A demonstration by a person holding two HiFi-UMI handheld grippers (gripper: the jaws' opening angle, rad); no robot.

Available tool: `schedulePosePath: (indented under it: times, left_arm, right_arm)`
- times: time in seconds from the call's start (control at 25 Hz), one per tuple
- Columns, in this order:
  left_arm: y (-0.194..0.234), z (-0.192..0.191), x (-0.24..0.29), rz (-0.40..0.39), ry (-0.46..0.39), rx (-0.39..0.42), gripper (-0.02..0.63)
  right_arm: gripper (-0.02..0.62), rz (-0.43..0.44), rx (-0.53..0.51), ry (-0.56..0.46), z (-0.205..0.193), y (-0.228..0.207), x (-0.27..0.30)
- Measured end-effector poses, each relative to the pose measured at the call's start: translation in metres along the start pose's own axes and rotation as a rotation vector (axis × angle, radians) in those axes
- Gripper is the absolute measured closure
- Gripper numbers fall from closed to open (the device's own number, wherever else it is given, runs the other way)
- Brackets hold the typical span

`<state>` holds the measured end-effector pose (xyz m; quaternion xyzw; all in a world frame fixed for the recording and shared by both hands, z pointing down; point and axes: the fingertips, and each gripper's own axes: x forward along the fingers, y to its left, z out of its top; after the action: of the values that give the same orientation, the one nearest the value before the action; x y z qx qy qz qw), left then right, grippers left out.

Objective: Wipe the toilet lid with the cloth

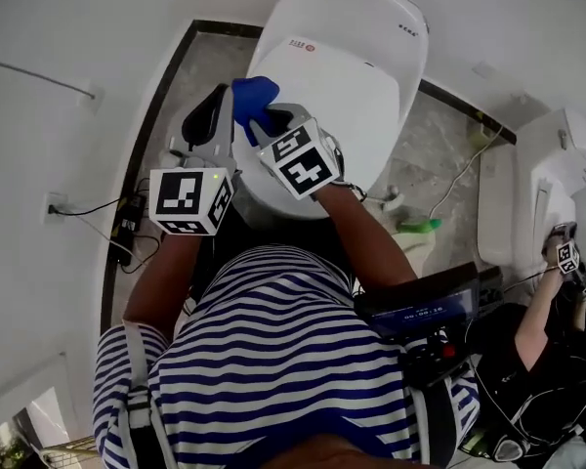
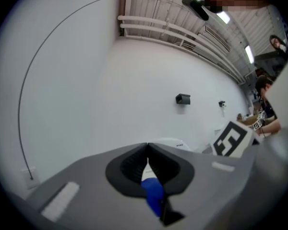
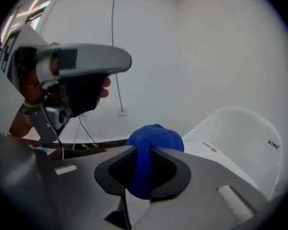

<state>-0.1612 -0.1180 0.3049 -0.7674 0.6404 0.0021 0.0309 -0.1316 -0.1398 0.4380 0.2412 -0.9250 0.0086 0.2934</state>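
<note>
The fingers [image 3: 170, 169] of the right gripper [image 3: 143, 150] pinch the blue cloth [image 3: 156, 137]. A rounded wad stands out past their tips and the rest hangs down between the pads. Beyond it lies the white toilet lid [image 3: 237, 128], bare, and the cloth is not touching it.

In the left gripper view, the fingers [image 2: 129, 169] of the left gripper [image 2: 147, 150] are pressed together at the tips. A blue strip shows in the slit behind them. I cannot tell if it is caught there or only seen through. This gripper looks at the wall, not at the lid.

In the head view, the 2 grippers are just beside each other above the near left edge of the lid, with the cloth between them. I judge that wiping has not begun and the cloth is only being made ready. The next move calls for lowering the wad flat on the lid, with the left gripper kept aside.

The lid offers free room toward its far right edge. The wall [image 1: 39, 86] is near the left side, so strokes there should be short. A second person [image 1: 542, 330] works well apart on the right.
</note>
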Motion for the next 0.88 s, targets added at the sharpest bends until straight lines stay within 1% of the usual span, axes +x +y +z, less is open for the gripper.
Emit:
schedulePosePath:
  times: [0.08,0.24,0.4,0.64,0.88]
  left_arm:
    - [0.006,-0.003,-0.007,0.0,0.002,0.008,0.603]
    - [0.023,-0.012,-0.013,0.007,0.002,-0.002,0.603]
    - [0.022,-0.017,-0.015,-0.009,0.008,-0.013,0.603]
    - [0.019,-0.014,-0.012,-0.02,-0.006,-0.019,0.603]
    - [0.008,-0.015,-0.005,-0.051,-0.006,-0.021,0.603]
  right_arm:
    - [0.531,0.01,-0.011,0.043,-0.01,0.011,0.021]
    - [0.531,0.002,-0.033,0.14,-0.025,0.015,0.052]
    - [0.531,-0.004,-0.033,0.198,-0.036,0.015,0.061]
    - [0.531,-0.004,-0.032,0.205,-0.041,0.015,0.055]
    - [0.531,-0.041,0.026,0.172,-0.06,0.006,0.023]
